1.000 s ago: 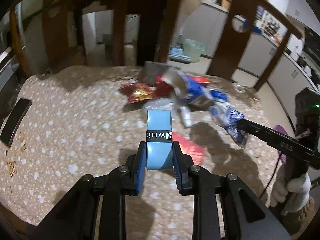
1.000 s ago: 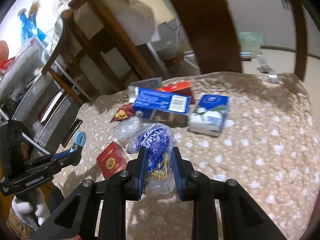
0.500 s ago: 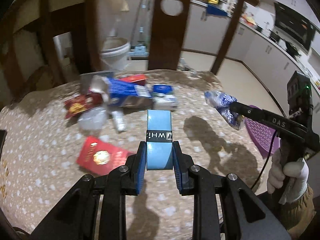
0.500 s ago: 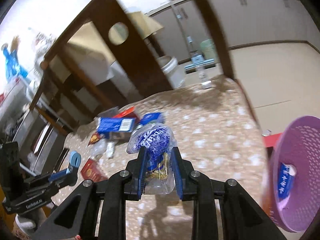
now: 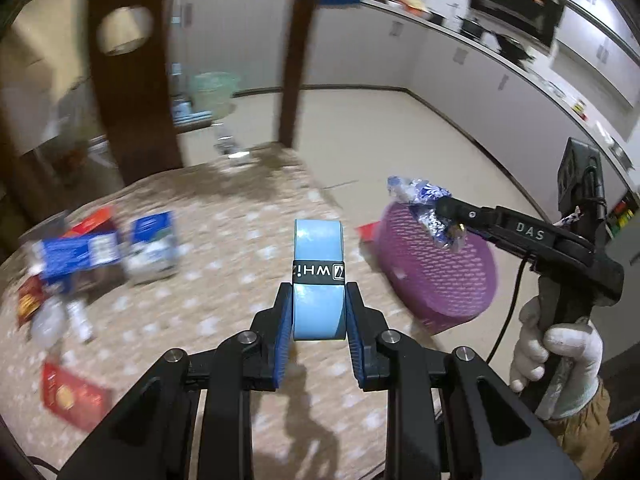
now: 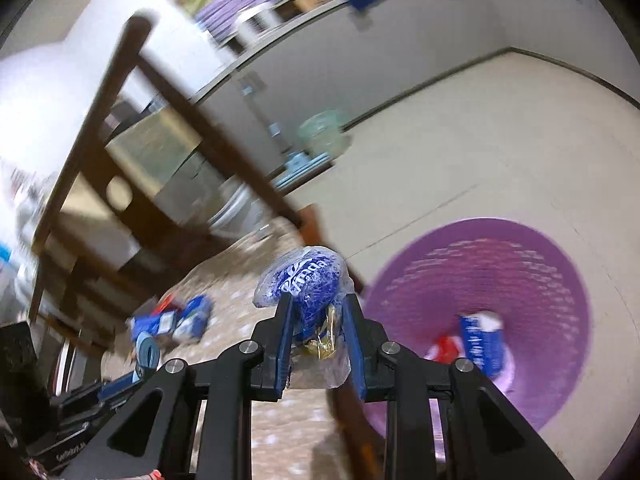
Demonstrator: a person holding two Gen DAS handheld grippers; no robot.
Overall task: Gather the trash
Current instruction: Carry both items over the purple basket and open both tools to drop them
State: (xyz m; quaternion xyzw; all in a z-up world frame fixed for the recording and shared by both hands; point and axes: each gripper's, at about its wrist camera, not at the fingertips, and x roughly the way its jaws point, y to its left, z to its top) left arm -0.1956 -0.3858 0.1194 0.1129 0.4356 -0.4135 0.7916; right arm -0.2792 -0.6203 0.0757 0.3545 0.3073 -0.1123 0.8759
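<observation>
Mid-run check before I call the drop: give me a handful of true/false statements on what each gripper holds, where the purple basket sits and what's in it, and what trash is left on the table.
1. The right gripper is shut on a blue-and-clear plastic wrapper. True.
2. The left gripper is open and empty. False: it is shut on a light blue tape roll.
3. The purple basket stands on the table. False: it sits on the floor beside the table's edge.
4. The basket is empty. False: a blue-and-white carton and something red lie in it.
5. Blue boxes and a red packet lie on the table. True.
</observation>
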